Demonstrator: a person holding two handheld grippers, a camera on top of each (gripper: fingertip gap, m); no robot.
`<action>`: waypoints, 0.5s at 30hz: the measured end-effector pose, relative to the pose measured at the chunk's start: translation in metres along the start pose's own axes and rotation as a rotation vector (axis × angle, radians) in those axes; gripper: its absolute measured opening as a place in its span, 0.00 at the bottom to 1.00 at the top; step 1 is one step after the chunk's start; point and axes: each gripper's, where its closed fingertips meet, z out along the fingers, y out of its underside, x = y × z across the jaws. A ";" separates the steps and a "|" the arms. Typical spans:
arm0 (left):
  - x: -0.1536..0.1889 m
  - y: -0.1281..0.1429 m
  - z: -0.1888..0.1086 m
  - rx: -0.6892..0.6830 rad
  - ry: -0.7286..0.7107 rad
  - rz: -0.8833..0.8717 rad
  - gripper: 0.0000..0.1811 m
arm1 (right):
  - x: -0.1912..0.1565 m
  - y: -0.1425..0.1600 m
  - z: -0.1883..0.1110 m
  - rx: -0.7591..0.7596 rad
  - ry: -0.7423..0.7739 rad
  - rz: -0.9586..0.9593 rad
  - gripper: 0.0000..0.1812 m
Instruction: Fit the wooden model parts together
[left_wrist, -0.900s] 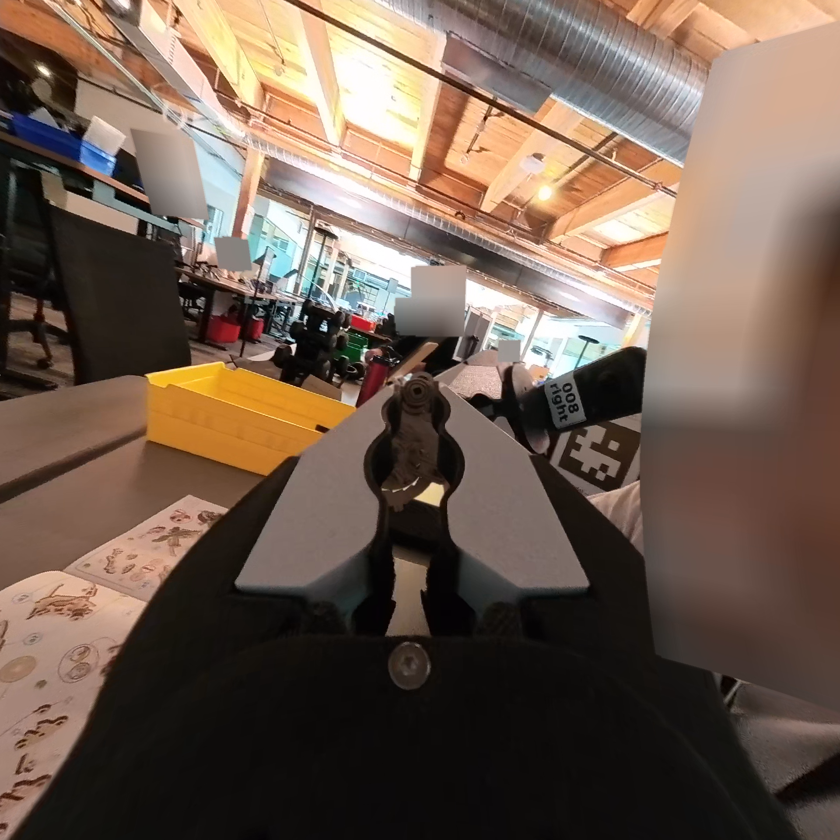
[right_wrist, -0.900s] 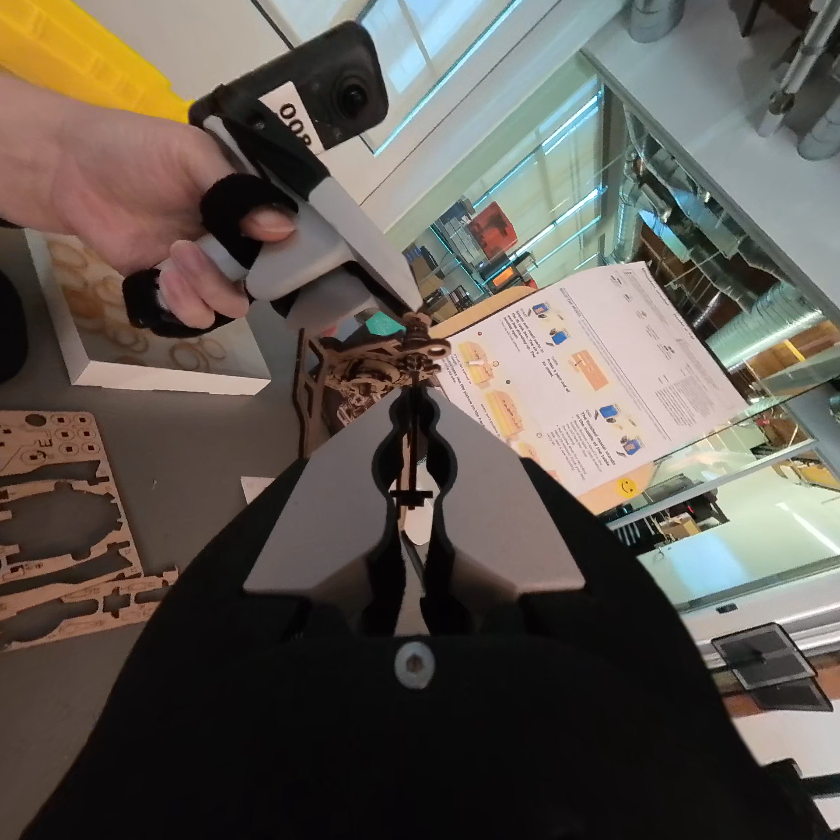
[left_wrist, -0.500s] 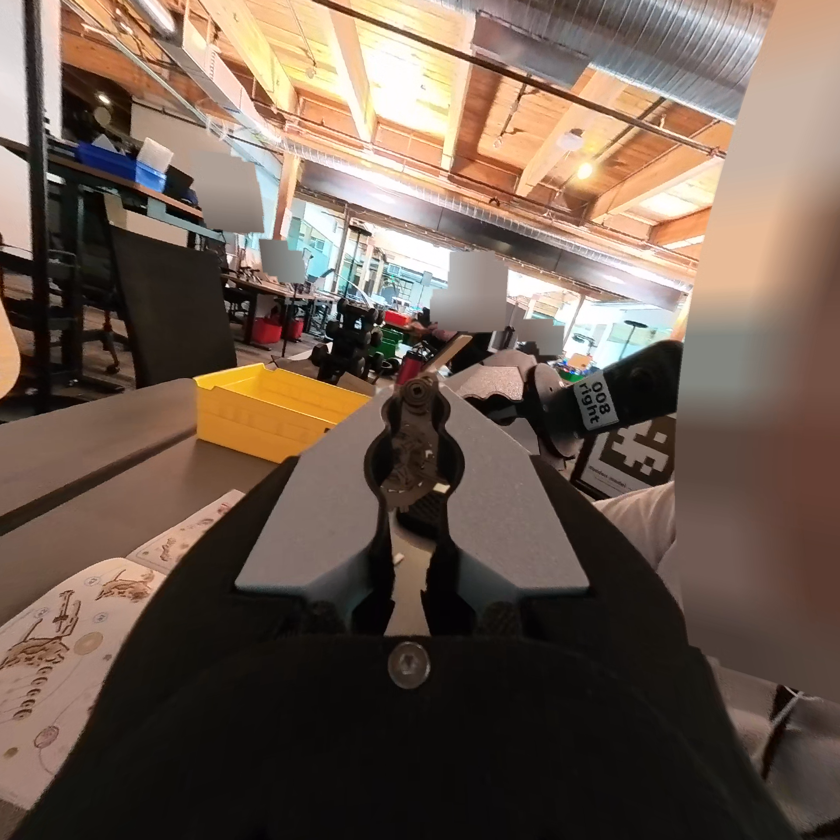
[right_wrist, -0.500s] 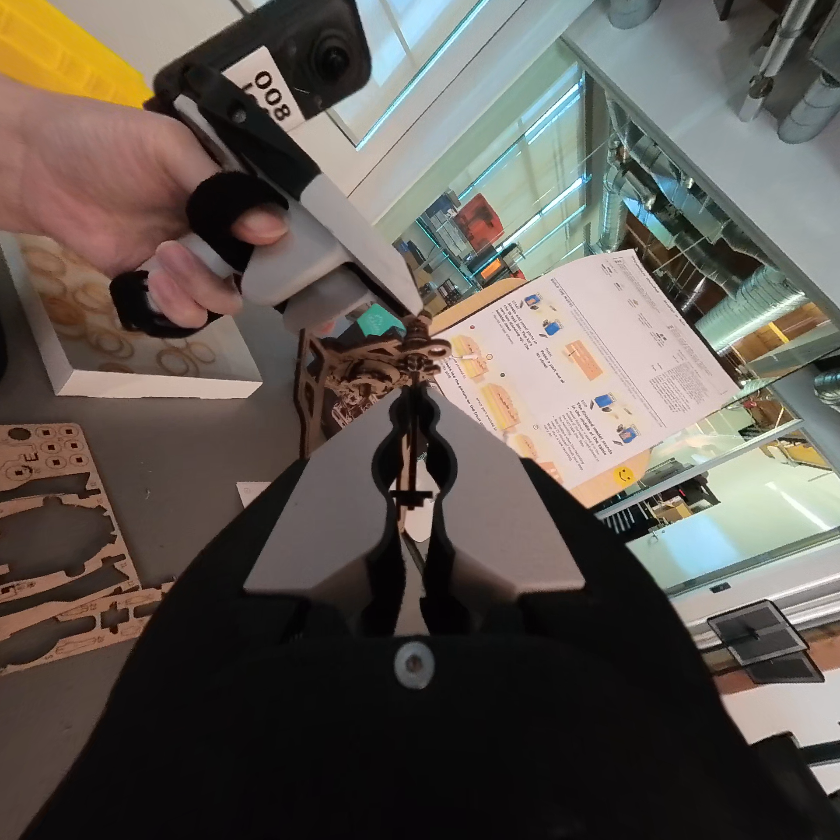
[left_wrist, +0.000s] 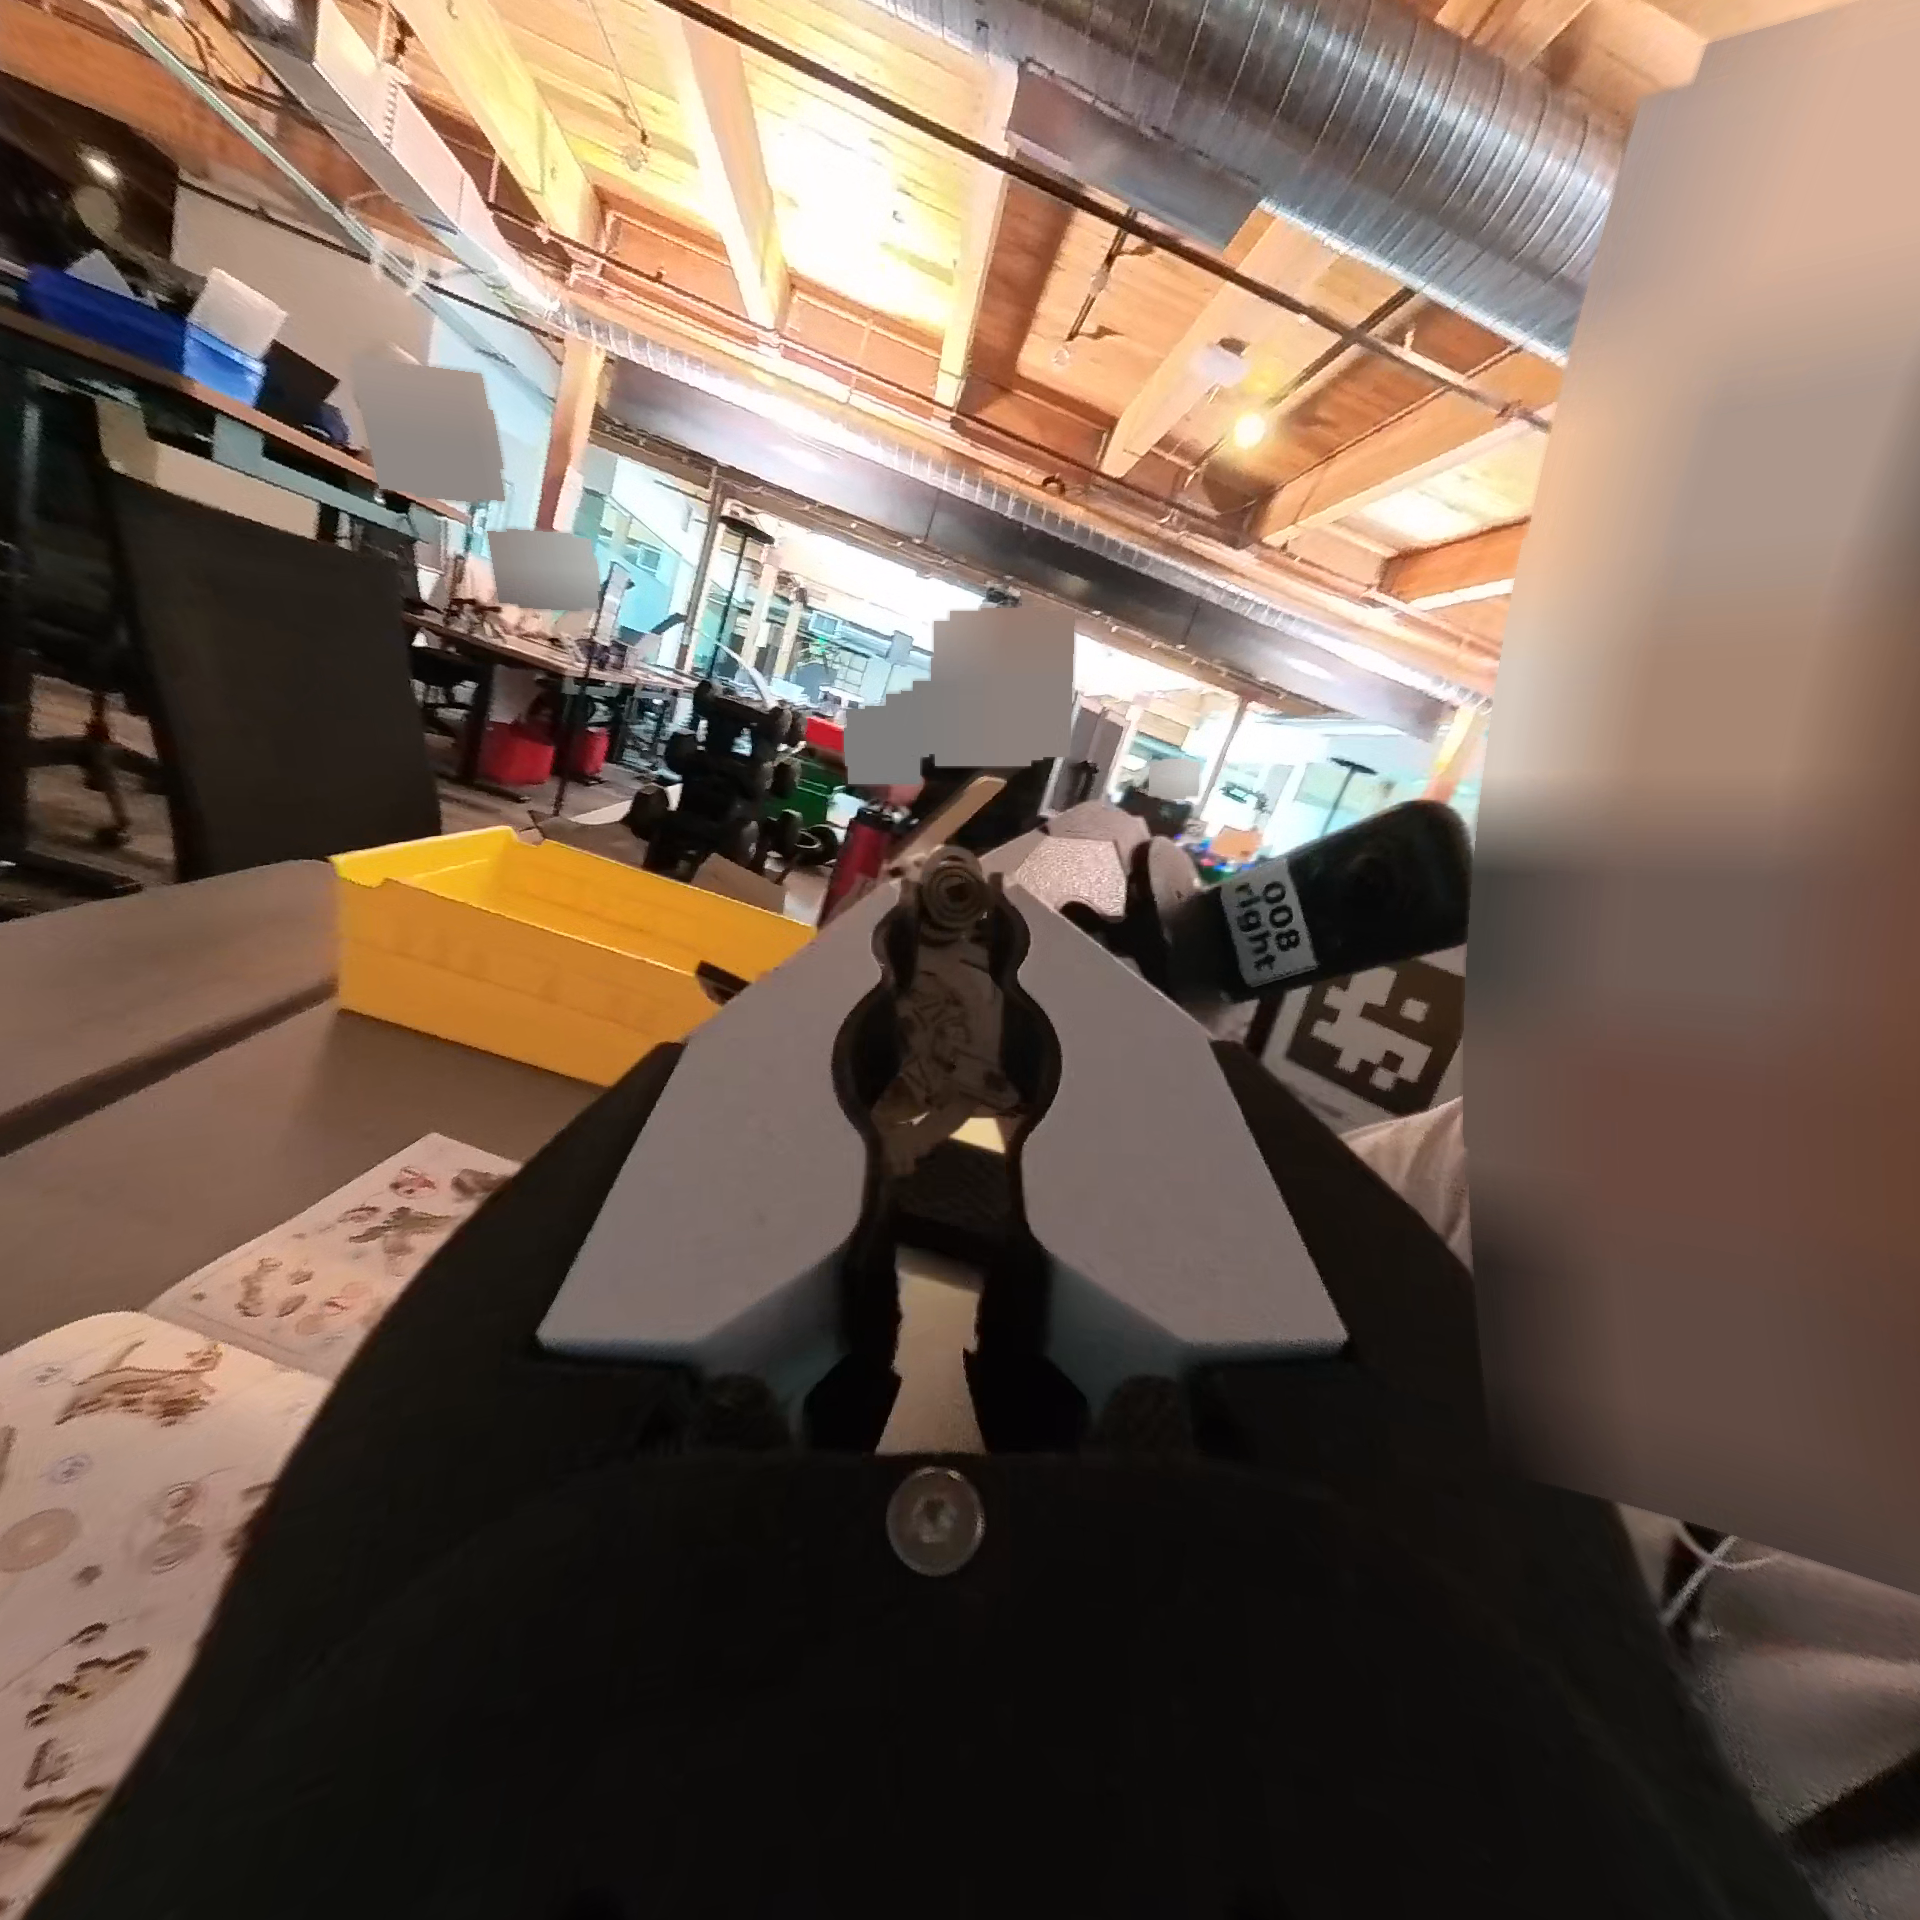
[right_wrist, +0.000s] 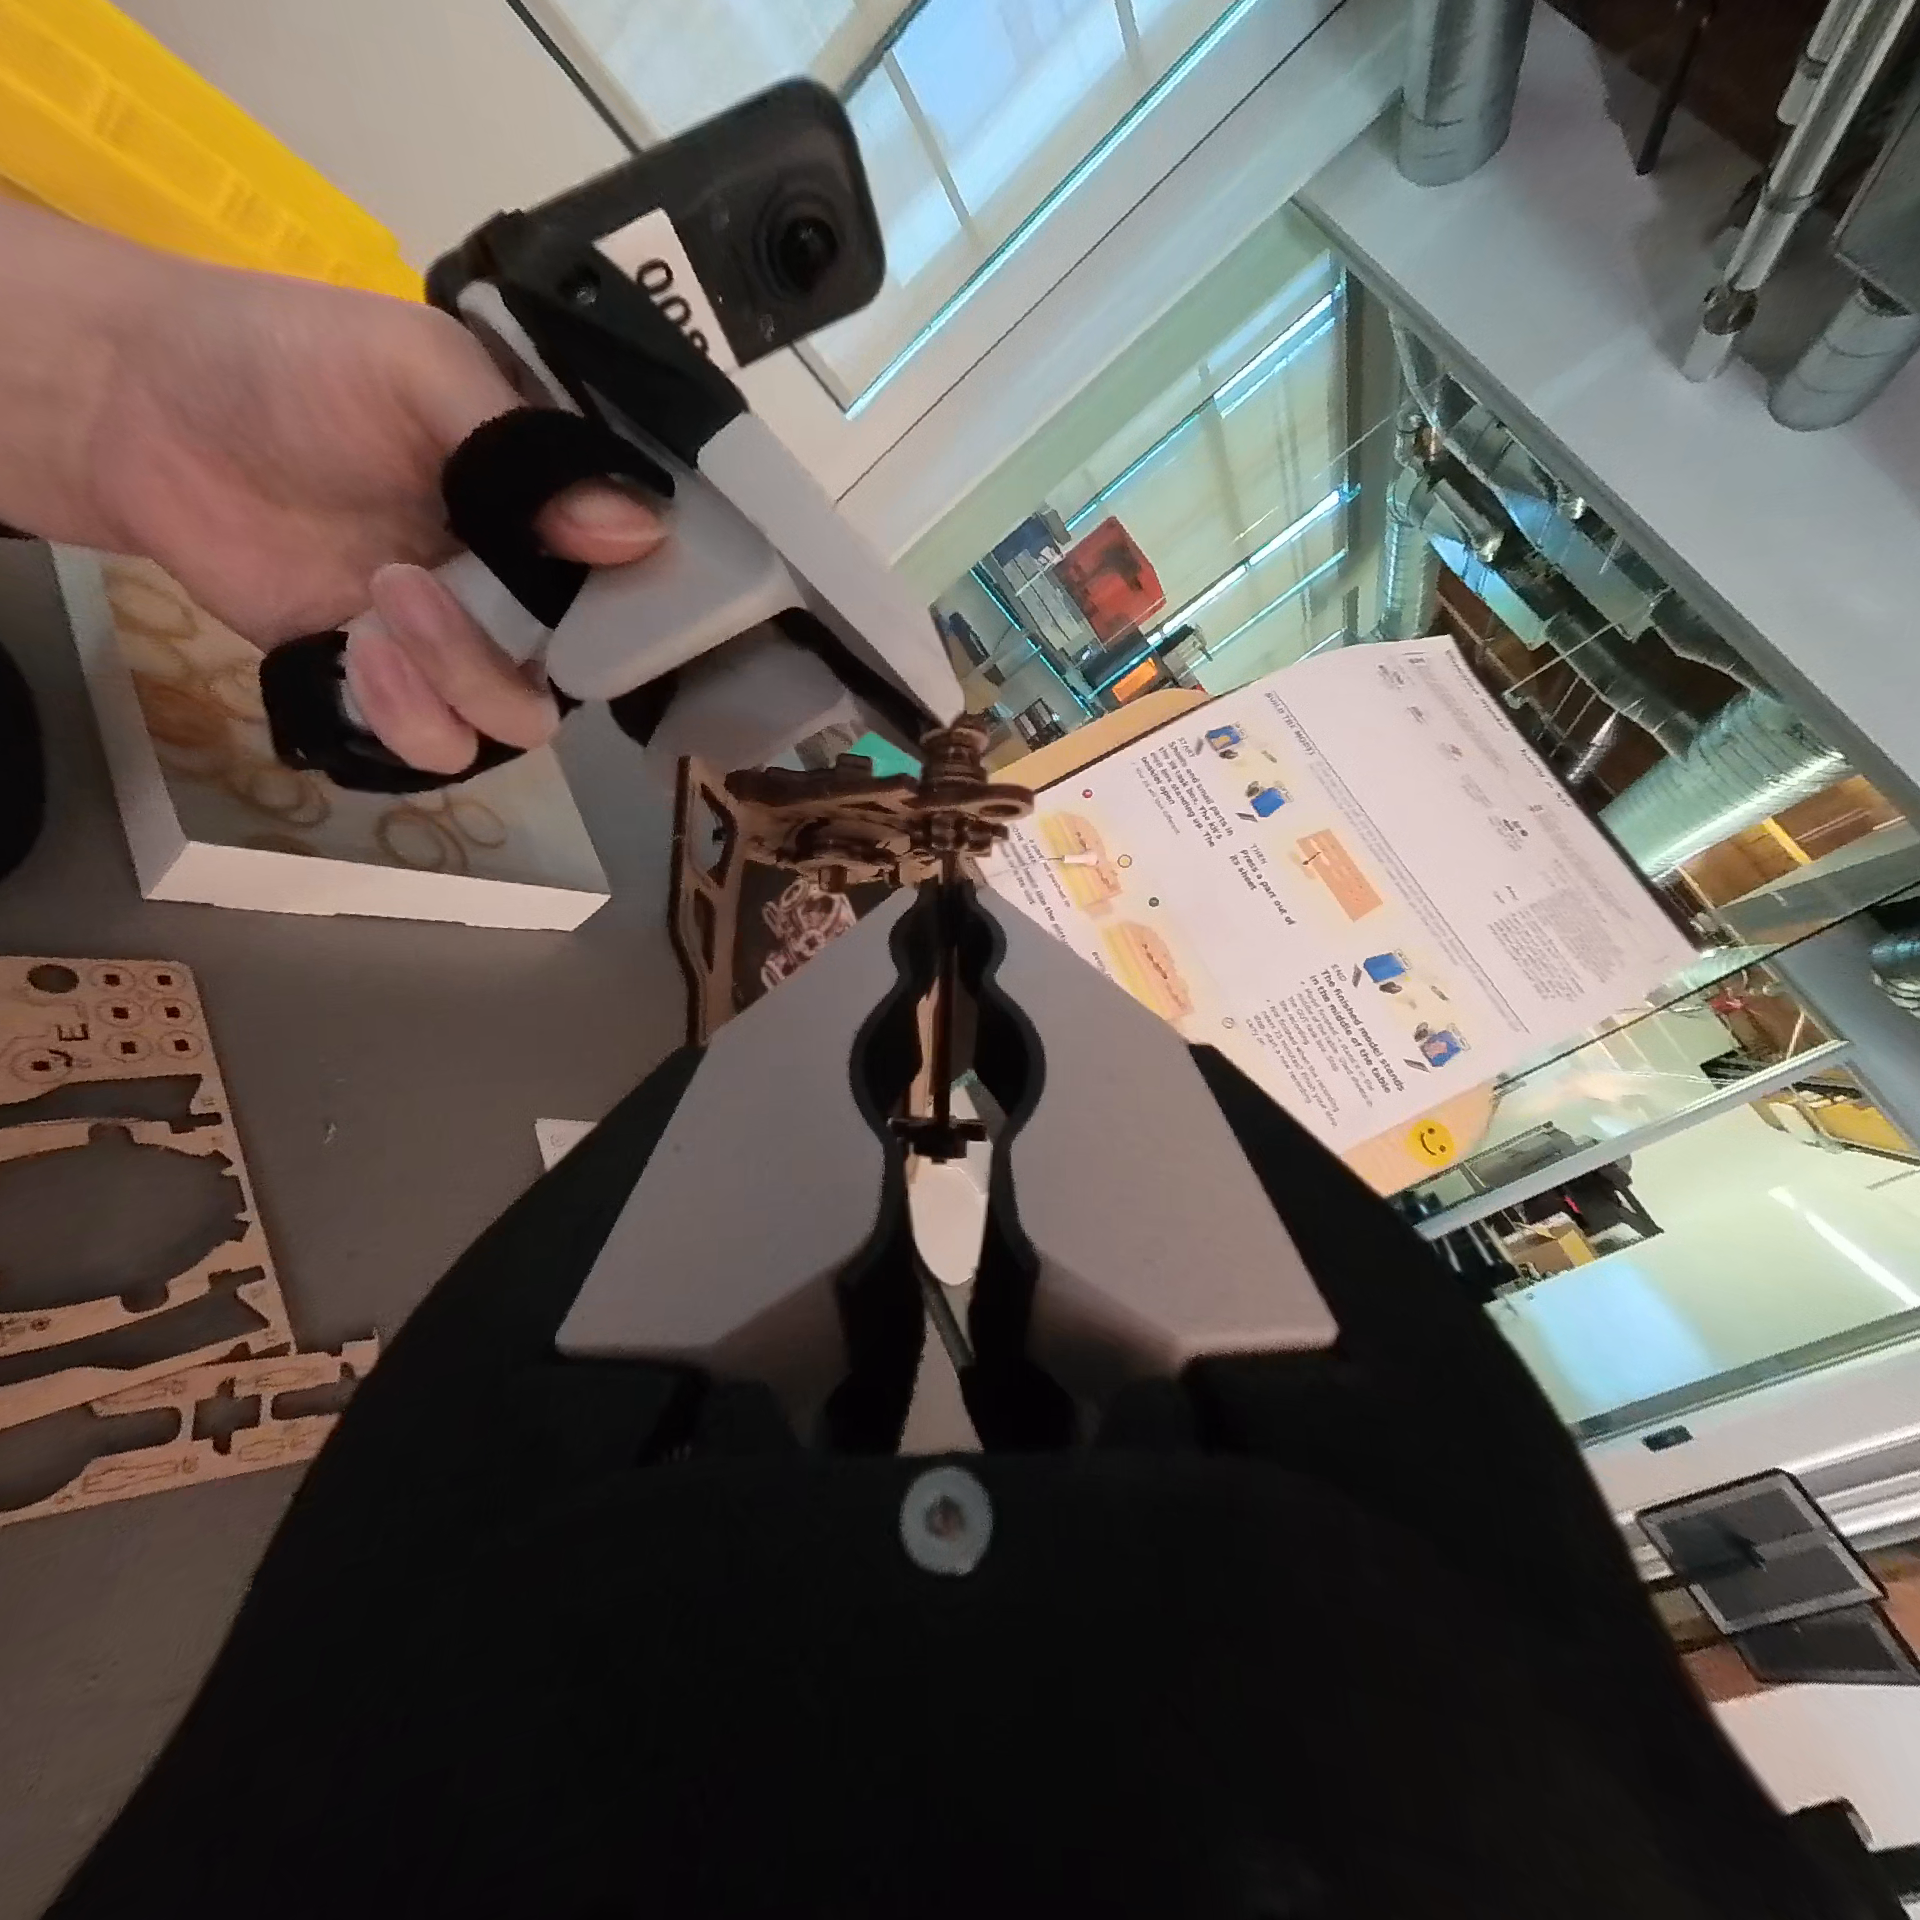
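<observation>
A dark wooden model (right_wrist: 831, 831) of gears and frame plates is held in the air between both grippers. My right gripper (right_wrist: 940, 894) is shut on a thin plate of the model, seen edge-on between the fingers. My left gripper (left_wrist: 951, 894) is shut on the model's other end (left_wrist: 945, 1029), with a small round gear at its tips. In the right wrist view a hand (right_wrist: 239, 499) holds the left gripper (right_wrist: 951, 717), whose tips meet the model's top. The right gripper's body (left_wrist: 1340, 914) shows behind the model in the left wrist view.
A yellow bin (left_wrist: 540, 935) stands on the grey table (left_wrist: 156, 1039). Printed part sheets (left_wrist: 125, 1455) lie at the lower left. A punched-out plywood sheet (right_wrist: 114, 1195), a white box of rubber bands (right_wrist: 312, 790) and an instruction sheet (right_wrist: 1351, 883) surround the model.
Both grippers stay shut on the model. The held pair swung slightly to one side and came back; the background shifted with it.
</observation>
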 end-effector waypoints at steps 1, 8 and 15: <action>0.001 -0.001 0.000 -0.002 -0.012 0.029 0.06 | 0.000 -0.001 0.000 0.013 0.003 0.006 0.00; 0.023 -0.002 0.008 -0.059 -0.069 0.302 0.08 | 0.004 -0.014 -0.010 0.233 -0.039 0.098 0.00; 0.038 -0.018 -0.002 -0.066 -0.071 0.432 0.07 | 0.004 -0.025 -0.019 0.322 -0.061 0.103 0.00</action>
